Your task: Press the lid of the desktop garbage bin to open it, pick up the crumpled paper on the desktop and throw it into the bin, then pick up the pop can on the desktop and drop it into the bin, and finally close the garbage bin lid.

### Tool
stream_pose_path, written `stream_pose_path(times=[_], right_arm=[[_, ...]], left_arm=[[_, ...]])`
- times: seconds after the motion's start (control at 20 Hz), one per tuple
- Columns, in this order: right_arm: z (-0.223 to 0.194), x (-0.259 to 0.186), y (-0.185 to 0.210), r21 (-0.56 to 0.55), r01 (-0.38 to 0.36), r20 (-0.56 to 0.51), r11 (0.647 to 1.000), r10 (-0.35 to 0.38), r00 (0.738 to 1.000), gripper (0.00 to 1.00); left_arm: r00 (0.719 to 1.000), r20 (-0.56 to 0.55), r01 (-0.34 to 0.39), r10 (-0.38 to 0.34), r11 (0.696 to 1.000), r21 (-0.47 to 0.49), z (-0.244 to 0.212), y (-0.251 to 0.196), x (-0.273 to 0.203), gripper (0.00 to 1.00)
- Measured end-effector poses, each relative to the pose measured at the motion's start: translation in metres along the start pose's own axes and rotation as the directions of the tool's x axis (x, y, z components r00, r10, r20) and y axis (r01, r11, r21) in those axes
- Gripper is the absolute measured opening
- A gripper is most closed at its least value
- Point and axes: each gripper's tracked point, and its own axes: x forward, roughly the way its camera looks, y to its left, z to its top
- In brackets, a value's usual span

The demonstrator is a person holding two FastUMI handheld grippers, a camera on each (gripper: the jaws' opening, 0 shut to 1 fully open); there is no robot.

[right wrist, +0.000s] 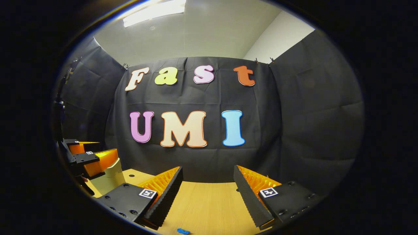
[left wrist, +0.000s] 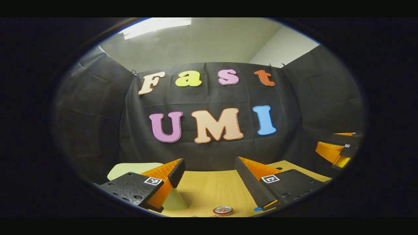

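Observation:
The pale cream bin (left wrist: 174,200) stands low on the left in the left gripper view, partly hidden by my left gripper's near finger; its flat top (left wrist: 134,168) shows farther left. My left gripper (left wrist: 209,169) is open, with bare table between the jaws. The pop can's red-rimmed top (left wrist: 223,210) peeks in at the bottom edge, below the gap. In the right gripper view the bin (right wrist: 111,178) sits at the far left with the left gripper (right wrist: 104,150) right over its top; I cannot tell whether they touch. My right gripper (right wrist: 207,179) is open over the wooden table.
The wooden table (right wrist: 209,199) runs back to the black cloth wall. A small blue object (right wrist: 183,231) lies at the bottom edge of the right gripper view. The right gripper (left wrist: 326,141) shows at the far right of the left gripper view.

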Motion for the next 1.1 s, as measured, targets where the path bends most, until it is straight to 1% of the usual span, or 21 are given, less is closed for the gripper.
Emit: stream_pose_path(times=[0.05, 0.1, 0.2, 0.3, 0.35, 0.4, 0.45, 0.5, 0.55, 0.6, 0.65, 0.7, 0.8, 0.85, 0.95, 1.1], right_arm=[[0.001, 0.000, -0.001, 0.006, 0.002, 0.002, 1.000, -0.002, 1.000, 0.98], [0.000, -0.001, -0.001, 0.009, 0.003, 0.004, 1.000, -0.003, 1.000, 0.98], [-0.003, -0.001, -0.001, 0.005, 0.004, 0.001, 1.000, -0.004, 1.000, 0.98], [-0.005, -0.001, -0.001, 0.000, 0.003, -0.005, 1.000, -0.003, 1.000, 0.98], [-0.005, 0.000, -0.001, -0.001, 0.002, -0.006, 1.000, -0.002, 1.000, 0.98], [-0.006, 0.000, 0.000, -0.001, 0.000, -0.007, 1.000, 0.000, 1.000, 0.98], [-0.006, 0.001, 0.002, -0.003, -0.002, -0.007, 1.000, 0.002, 1.000, 0.98], [-0.006, 0.002, 0.003, -0.008, -0.006, -0.006, 1.000, 0.006, 1.000, 0.98], [-0.007, 0.003, 0.005, -0.012, -0.009, -0.008, 1.000, 0.009, 1.000, 0.98], [-0.008, 0.005, 0.009, -0.015, -0.017, -0.010, 1.000, 0.017, 1.000, 0.98], [-0.008, 0.007, 0.014, -0.017, -0.025, -0.012, 1.000, 0.025, 1.000, 0.98], [-0.009, 0.006, 0.016, -0.019, -0.029, -0.014, 0.999, 0.029, 0.999, 0.98], [-0.011, 0.010, 0.025, -0.024, -0.042, -0.022, 0.999, 0.042, 0.999, 0.98], [-0.014, 0.011, 0.029, -0.026, -0.049, -0.027, 0.998, 0.048, 0.998, 0.98], [-0.017, 0.014, 0.038, -0.033, -0.065, -0.039, 0.997, 0.064, 0.997, 0.98], [-0.023, 0.015, 0.050, -0.045, -0.085, -0.058, 0.995, 0.083, 0.995, 0.98]], left_arm=[[1.000, 0.002, 0.000, 0.000, 1.000, 0.004, 0.000, -0.001, 0.000, 0.99], [1.000, 0.006, -0.002, 0.002, 1.000, 0.009, 0.002, 0.000, 0.001, 0.94], [1.000, 0.016, -0.006, 0.005, 1.000, 0.012, 0.005, 0.001, 0.002, 0.93], [1.000, 0.023, -0.010, 0.010, 1.000, 0.015, 0.006, 0.002, 0.002, 0.90], [1.000, 0.024, -0.015, 0.015, 1.000, 0.016, 0.005, 0.004, 0.002, 0.92], [0.999, 0.025, -0.022, 0.021, 1.000, 0.018, 0.005, 0.007, 0.002, 0.82], [0.999, 0.026, -0.028, 0.028, 0.999, 0.018, 0.006, 0.010, 0.003, 0.76], [0.999, 0.028, -0.042, 0.041, 0.999, 0.019, 0.006, 0.015, 0.004, 0.63], [1.000, 0.020, -0.024, 0.023, 1.000, 0.016, 0.003, 0.013, 0.005, 0.55], [1.000, -0.007, -0.013, 0.013, 1.000, 0.014, -0.005, 0.015, 0.005, 0.29], [0.999, -0.015, -0.042, 0.042, 0.999, 0.015, -0.006, 0.026, 0.005, 0.14], [0.998, -0.019, -0.064, 0.064, 0.998, 0.019, -0.008, 0.034, 0.004, 0.03], [0.993, -0.020, -0.117, 0.118, 0.992, 0.045, -0.011, 0.053, 0.004, 0.00], [0.992, -0.023, -0.124, 0.125, 0.991, 0.047, -0.013, 0.058, 0.003, 0.00], [0.984, -0.032, -0.174, 0.175, 0.984, 0.042, -0.020, 0.083, 0.002, 0.00], [0.976, -0.067, -0.203, 0.207, 0.977, 0.067, -0.035, 0.104, 0.001, 0.00]])
